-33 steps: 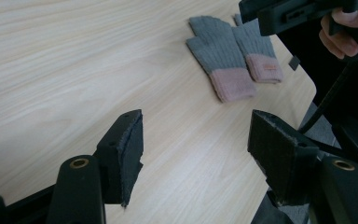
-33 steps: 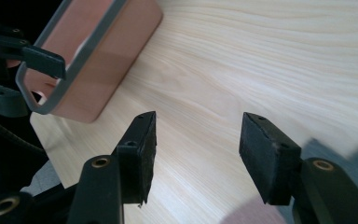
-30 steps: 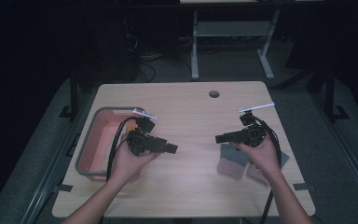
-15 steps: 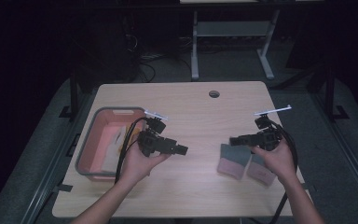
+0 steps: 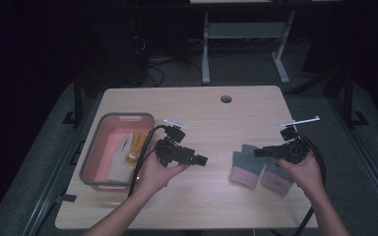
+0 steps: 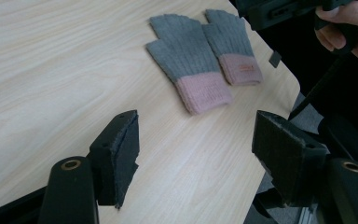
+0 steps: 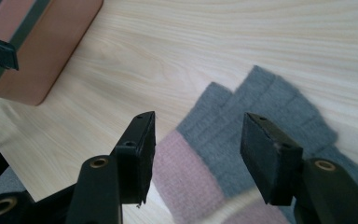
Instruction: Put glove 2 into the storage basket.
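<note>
Grey knitted fingerless gloves with pink cuffs lie flat, side by side and touching, on the right part of the pale wooden table, cuffs toward the person, finger ends pointing away.

The left gripper view brings out a small label on one cuff.

The high view adds a pink plastic bin with a grey rim at the table's left, with white and yellow cloth items inside.

The right gripper hovers over the gloves, released, jaws apart with nothing pressed between them.

The left gripper, empty, has just been opening, aimed toward the gloves.
</note>
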Available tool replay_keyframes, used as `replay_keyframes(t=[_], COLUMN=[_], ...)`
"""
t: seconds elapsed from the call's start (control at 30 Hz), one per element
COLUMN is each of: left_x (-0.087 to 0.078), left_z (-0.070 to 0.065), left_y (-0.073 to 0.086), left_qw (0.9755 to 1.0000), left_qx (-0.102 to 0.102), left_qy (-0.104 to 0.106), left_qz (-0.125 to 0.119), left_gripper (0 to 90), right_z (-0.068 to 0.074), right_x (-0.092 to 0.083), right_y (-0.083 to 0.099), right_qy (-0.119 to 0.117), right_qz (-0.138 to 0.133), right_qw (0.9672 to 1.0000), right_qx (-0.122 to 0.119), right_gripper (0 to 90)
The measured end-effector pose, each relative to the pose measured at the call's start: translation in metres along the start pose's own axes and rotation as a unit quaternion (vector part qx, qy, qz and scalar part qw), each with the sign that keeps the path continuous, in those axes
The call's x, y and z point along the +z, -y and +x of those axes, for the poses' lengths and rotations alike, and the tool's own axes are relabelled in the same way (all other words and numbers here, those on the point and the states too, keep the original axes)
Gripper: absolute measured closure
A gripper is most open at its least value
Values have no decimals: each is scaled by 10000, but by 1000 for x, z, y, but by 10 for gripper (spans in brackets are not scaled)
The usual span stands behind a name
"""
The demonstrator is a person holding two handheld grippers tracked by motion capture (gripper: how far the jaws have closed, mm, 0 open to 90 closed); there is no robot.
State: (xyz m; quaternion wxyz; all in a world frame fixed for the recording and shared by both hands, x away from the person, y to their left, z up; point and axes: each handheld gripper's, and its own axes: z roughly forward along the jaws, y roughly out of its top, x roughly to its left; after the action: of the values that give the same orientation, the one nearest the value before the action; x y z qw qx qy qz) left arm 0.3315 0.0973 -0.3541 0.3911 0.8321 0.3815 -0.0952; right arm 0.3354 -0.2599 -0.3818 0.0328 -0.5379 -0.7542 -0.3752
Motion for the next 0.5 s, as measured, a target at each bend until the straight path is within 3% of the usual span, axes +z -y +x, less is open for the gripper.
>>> replay_keyframes(t=[0.2, 0.4, 0.5], left_x=[9, 23, 27], left_z=[-6, -15, -18], left_y=[0, 2, 2], left_qw=[9999, 9996, 9996], left_qx=[86, 205, 190], left_qy=[35, 98, 162], left_qz=[77, 179, 143], left_gripper=[313, 296, 295], right_z=[-12, -24, -29], right_x=[-4, -9, -9], right_y=[11, 26, 32], right_qy=[140, 547, 622], right_qz=[14, 33, 69], right_qw=[9999, 9984, 9979], right_qx=[91, 145, 170], right_gripper=[450, 455, 462])
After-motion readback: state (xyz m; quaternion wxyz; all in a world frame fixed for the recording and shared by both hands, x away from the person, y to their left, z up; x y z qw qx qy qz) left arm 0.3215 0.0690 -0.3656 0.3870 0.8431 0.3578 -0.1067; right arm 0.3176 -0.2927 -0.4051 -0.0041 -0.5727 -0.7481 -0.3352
